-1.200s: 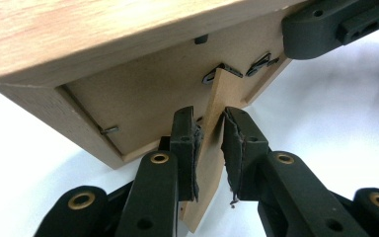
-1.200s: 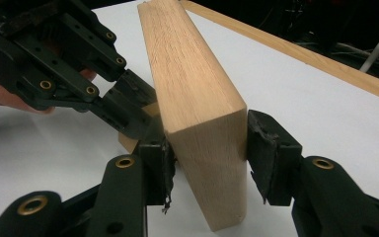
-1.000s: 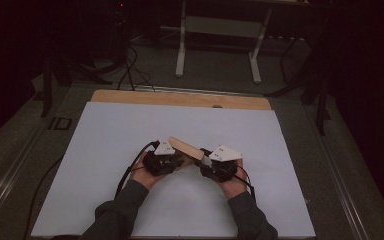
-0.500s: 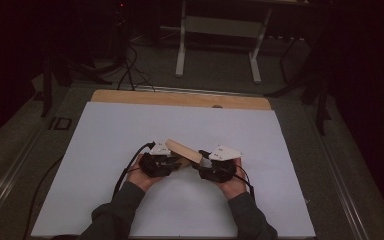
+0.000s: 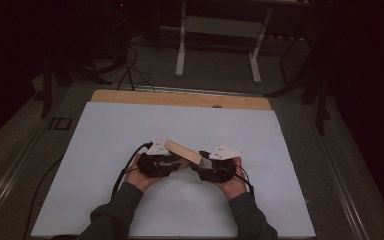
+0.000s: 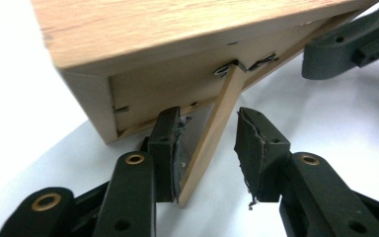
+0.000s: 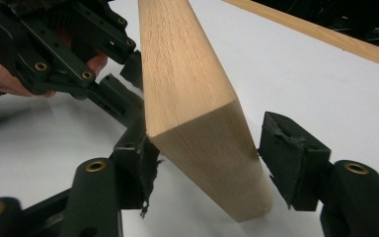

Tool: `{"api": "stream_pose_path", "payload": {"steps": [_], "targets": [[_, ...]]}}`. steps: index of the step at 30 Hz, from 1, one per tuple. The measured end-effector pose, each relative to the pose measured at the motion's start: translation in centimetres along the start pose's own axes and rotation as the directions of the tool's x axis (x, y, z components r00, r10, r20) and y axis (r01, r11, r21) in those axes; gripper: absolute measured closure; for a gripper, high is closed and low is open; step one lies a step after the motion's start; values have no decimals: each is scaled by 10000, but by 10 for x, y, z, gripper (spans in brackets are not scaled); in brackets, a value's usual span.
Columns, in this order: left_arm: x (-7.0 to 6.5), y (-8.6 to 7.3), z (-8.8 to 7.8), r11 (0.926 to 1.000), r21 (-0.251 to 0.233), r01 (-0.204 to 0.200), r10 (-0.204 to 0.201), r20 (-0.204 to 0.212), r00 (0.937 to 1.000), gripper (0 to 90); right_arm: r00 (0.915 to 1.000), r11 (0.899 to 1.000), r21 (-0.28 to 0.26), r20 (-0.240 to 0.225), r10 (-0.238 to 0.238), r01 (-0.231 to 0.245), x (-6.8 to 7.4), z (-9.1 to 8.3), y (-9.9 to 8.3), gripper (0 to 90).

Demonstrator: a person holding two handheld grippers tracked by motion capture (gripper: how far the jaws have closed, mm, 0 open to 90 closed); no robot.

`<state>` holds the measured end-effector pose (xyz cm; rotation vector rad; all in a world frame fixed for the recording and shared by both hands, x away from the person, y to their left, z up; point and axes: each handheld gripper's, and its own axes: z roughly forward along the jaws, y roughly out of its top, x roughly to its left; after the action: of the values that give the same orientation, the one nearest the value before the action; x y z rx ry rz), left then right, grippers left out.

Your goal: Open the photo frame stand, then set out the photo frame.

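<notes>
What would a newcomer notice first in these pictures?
First, the wooden frame, propped tilted at the middle of the white table between both grippers. The left gripper has just been opening around its hinged back stand; the right gripper has just been opening around the frame's edge.

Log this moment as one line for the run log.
object: tilted light wooden picture frame with fold-out back stand | left gripper: jaws just opening, around stand | right gripper: jaws just opening, astride frame's end | surface: white table

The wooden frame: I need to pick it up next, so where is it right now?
In the high view the wooden frame stands propped near the middle of the white table, towards the person's side, between the left tool and the right tool.
</notes>
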<state>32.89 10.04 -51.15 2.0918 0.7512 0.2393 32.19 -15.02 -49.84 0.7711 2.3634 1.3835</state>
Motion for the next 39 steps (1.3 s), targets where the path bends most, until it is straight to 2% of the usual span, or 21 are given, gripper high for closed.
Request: {"api": "stream_pose_path", "payload": {"steps": [9,25,39], "targets": [[5,-5,-6,9996,-228,188,-191,-143,9997,597,9999,9999,70,-77,132,-132,-2,-1,-2,356],[9,-8,-11,9986,-423,305,-322,-402,9987,600,9993,9996,227,-319,183,-175,-5,-5,-5,343],[12,-11,-16,9980,-525,354,-387,-622,9973,682,9983,9988,453,-545,220,-195,-11,-12,-9,378]]}}
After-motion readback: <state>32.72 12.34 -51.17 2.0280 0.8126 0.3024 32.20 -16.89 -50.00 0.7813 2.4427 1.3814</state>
